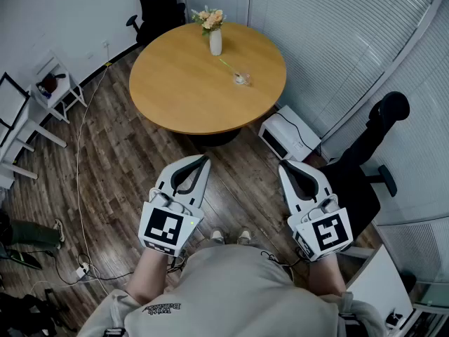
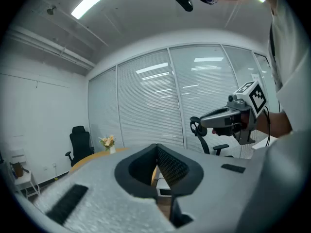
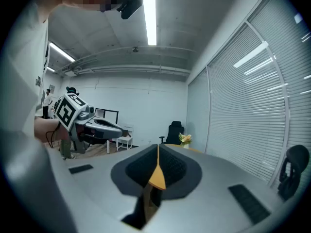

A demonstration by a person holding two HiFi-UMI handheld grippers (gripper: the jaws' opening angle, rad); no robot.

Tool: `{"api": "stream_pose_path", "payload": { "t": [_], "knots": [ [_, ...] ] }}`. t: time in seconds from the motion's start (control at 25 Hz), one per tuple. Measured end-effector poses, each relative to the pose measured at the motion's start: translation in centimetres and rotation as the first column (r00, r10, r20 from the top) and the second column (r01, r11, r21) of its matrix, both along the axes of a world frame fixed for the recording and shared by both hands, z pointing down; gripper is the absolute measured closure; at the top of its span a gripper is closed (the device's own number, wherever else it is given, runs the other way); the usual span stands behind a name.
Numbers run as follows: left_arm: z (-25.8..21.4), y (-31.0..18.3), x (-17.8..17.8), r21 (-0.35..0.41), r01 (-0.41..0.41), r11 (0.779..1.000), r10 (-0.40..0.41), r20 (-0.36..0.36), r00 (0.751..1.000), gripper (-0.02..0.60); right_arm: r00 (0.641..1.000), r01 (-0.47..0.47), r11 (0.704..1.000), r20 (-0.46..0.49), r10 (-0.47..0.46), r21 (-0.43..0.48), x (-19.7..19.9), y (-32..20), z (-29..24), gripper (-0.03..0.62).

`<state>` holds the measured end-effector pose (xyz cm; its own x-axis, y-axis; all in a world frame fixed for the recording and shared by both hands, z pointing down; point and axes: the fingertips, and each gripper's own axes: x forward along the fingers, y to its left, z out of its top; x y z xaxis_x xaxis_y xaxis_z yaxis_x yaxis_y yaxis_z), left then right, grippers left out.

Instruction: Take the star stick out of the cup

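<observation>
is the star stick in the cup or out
In, it seems: the star stick slants from the cup on the round table, though both are small.

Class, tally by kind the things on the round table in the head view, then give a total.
Vase of flowers: 1
Cup: 1
Stick: 1
Total: 3

head view steeply down, gripper views level, sharing round table (image 1: 189, 90)
</observation>
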<state>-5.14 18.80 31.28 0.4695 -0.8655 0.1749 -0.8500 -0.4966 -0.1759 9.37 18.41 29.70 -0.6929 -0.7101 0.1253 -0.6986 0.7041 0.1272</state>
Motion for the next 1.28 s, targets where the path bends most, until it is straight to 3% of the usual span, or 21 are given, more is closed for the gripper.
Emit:
{"api": "stream_pose_path", "payload": {
  "t": [0.48, 0.64, 1.08, 1.28],
  "knots": [
    [0.5, -0.4, 1.5, -0.025, -0.016, 1.000, 0.017, 0.017, 1.000, 0.560, 0.999, -0.005, 1.000, 0.038, 0.005, 0.000, 1.0, -0.5, -0.2, 0.560],
    [0.4, -0.2, 2.4, -0.028, -0.021, 0.999, 0.021, -0.012, 1.000, 0.560, 0.999, 0.002, 1.000, 0.038, -0.002, -0.006, 1.8, -0.4, 0.3, 0.559],
    [0.7, -1.0, 4.6, -0.021, 0.001, 1.000, 0.000, 0.040, 0.999, 0.560, 0.998, 0.028, 0.999, 0.052, -0.027, -0.018, 3.9, -1.6, 1.3, 0.559],
    [0.7, -1.6, 5.5, -0.029, 0.019, 0.999, -0.019, 0.007, 1.000, 0.560, 0.994, 0.058, 0.998, 0.097, -0.055, -0.025, 5.1, -1.9, 0.9, 0.559]
  ]
}}
